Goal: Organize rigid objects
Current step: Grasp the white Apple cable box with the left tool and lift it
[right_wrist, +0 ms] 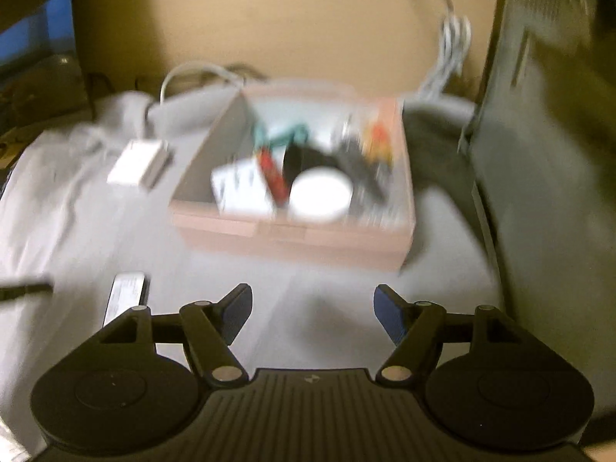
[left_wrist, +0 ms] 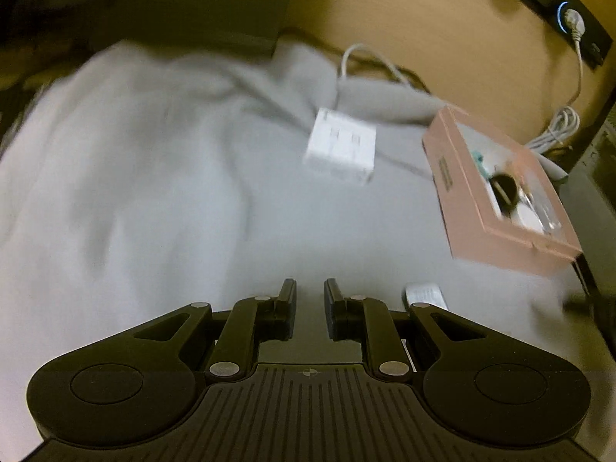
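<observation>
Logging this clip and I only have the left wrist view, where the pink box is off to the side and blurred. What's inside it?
Observer: From the right wrist view the pink box is open-topped and holds several items, among them a white round lid-like piece and a red stick-shaped item.
Operator: Is the right hand-held gripper carrying anything?
Observer: No. The right hand-held gripper is wide open and empty, facing the box.
Operator: Anything still loose outside the box?
Observer: A small white box lies on the grey cloth left of the pink box, apart from it.
</observation>
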The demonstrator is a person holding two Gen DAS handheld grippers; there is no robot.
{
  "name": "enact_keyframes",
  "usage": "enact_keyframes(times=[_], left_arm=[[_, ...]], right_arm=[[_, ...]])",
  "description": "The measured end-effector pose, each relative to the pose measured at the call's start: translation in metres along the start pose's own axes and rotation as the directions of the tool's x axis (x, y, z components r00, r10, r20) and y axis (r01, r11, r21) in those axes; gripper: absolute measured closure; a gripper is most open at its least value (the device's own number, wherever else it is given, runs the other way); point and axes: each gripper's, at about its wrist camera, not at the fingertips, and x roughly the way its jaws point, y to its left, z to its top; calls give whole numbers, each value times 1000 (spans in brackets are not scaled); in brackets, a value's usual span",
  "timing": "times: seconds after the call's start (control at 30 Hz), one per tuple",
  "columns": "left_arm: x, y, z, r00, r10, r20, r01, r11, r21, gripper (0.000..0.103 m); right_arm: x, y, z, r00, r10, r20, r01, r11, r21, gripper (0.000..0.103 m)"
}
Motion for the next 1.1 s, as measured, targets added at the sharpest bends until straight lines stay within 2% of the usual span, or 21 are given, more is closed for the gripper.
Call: enact_keyframes(times=[0.1, 0.2, 0.3, 0.33, 0.37, 0.4, 0.5, 0.57, 0.63, 0.77, 0.87, 1.0, 1.1], left_arm=[[13, -12, 28, 998, 14, 56, -18, 997, 71, 86], [29, -27, 57, 993, 0, 122, -16, 991, 131, 86], [51, -43, 76, 987, -9, 160, -16, 988, 152, 86], [58, -48, 80, 987, -13, 161, -13, 987, 159, 86], [67, -53, 83, 988, -16, 157, -11, 985, 170, 86], [75, -58, 84, 988, -11, 152, -18, 982, 187, 86], [97, -71, 81, 992, 42, 117, -71, 965, 253, 86], [105, -73, 77, 995, 39, 97, -63, 963, 261, 85], [105, -75, 73, 994, 34, 108, -64, 958, 280, 85], [105, -77, 70, 995, -3, 100, -29, 948, 318, 70], [107, -83, 68, 995, -12, 95, -23, 933, 358, 58], [113, -87, 69, 996, -28, 86, -4, 934, 358, 41], [114, -92, 70, 996, -18, 89, -17, 925, 379, 38]], right_arm=[[4, 10, -17, 1000, -7, -24, 6, 998, -55, 31], [9, 22, -31, 998, -61, -12, 59, 989, -137, 24], [21, 22, -42, 995, -96, -39, 89, 985, -146, 24], [24, 20, -45, 994, -99, -50, 92, 987, -131, 23], [24, 17, -47, 995, -98, -20, 95, 991, -94, 17], [26, 16, -48, 995, -102, -19, 101, 992, -79, 16], [27, 13, -51, 995, -104, 8, 104, 992, -65, 9], [28, 9, -55, 993, -113, 23, 114, 993, -43, 1], [28, 1, -62, 995, -89, 43, 89, 996, 3, 0], [25, -3, -77, 989, -73, 131, 72, 997, 17, 0], [26, -2, -75, 989, -70, 134, 69, 997, 17, 0], [27, -2, -73, 988, -65, 137, 64, 998, 17, 0], [27, -2, -73, 988, -64, 137, 62, 998, 17, 0]])
